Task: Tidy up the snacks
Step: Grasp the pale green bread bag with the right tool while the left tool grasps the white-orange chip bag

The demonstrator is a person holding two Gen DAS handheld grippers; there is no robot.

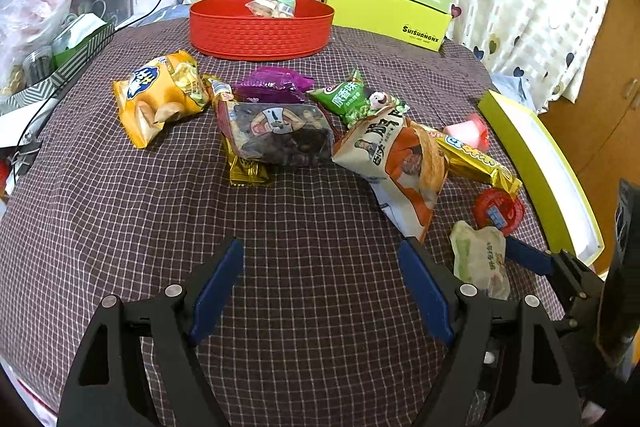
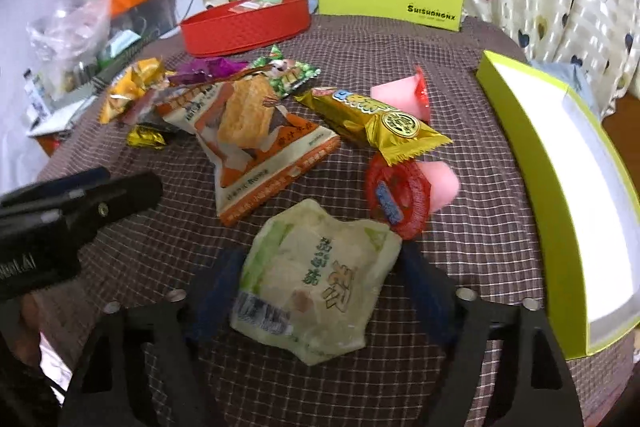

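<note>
Tongs on our right hand (image 2: 320,291) bracket the pale green snack packet (image 2: 316,283), blue pads at both its sides, its long axis running across them; whether they clamp it yet we cannot tell. Our left tongs (image 1: 320,287) gape empty over the checked surface (image 1: 300,227), angled steeply down beside it.
</note>
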